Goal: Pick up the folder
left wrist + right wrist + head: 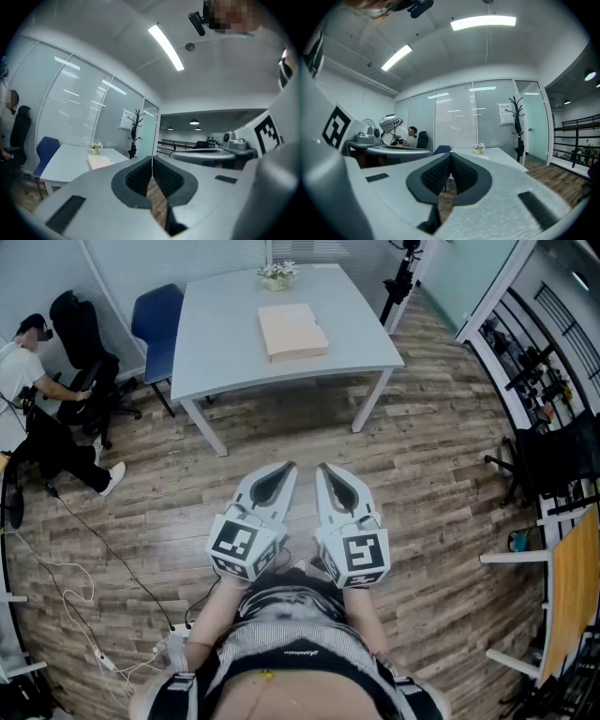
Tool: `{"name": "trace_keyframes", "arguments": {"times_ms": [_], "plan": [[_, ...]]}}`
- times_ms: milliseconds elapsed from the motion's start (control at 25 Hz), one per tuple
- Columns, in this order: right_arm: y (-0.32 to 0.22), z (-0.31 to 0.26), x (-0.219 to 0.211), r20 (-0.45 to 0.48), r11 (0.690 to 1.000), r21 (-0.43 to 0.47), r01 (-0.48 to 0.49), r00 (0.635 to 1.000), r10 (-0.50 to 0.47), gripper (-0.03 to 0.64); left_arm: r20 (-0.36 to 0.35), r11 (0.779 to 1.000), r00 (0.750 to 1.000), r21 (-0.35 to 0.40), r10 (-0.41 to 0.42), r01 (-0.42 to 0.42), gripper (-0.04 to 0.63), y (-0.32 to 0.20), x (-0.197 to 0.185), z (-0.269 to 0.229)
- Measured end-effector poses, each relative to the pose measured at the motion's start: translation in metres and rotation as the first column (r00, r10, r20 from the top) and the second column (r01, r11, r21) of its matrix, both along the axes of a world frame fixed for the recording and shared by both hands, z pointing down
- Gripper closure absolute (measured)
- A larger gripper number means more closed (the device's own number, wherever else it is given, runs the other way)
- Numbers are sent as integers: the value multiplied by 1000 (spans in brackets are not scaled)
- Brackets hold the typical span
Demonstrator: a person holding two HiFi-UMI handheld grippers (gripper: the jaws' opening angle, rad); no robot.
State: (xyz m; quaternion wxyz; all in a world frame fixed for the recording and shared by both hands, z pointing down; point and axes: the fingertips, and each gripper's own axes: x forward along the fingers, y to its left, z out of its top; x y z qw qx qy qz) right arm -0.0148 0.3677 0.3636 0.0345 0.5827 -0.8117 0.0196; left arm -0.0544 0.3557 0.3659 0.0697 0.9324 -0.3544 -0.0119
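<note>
A beige folder [292, 331] lies flat on the white table [225, 343] at the far end of the room; the left gripper view shows that folder [99, 161] on the table's top. Both grippers are held side by side close to my body, level, far short of the table. My left gripper [289, 468] is shut with nothing between its jaws, and its tips [152, 158] meet. Shut and empty as well, my right gripper [322, 468] points at the table, its tips [450, 165] touching.
A small flower pot [277, 275] stands at the table's far edge. A blue chair [157, 322] is at the table's left. A seated person [37, 399] is at far left. Cables [94, 559] run across the wooden floor. Shelving and a chair [553, 456] line the right side.
</note>
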Motion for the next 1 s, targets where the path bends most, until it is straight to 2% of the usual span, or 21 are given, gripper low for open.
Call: {"name": "trace_keyframes", "arguments": {"times_ms": [160,280,320,400,560,800,1000], "plan": [[-4,-2,9,-1,1000,8,-9,1000,9,612,-3,1000,1000,-8,-17,17,581,-6,5,1],[-7,3,17,0,1000,-2,-5,1000,5,560,-5,999,999,-13,-50,50,580,-11,6,5],[-8,5,20,2,1000,-5,-5,1000,5,558,-6,998,998,-12,-60,60,569,-13,7,7],[-10,7,27,3,1000,-8,-4,1000,4,557,-11,998,998,-18,-62,62,502,-15,10,10],[-20,11,42,8,1000,-13,-10,1000,10,535,-12,997,998,-30,-67,66,489,-25,15,16],[-55,16,57,27,999,-34,-27,999,28,512,-16,996,997,-47,-74,73,483,-60,21,21],[-108,20,62,38,999,-36,-28,999,30,511,-41,997,998,-58,-57,55,482,-113,29,28]]}}
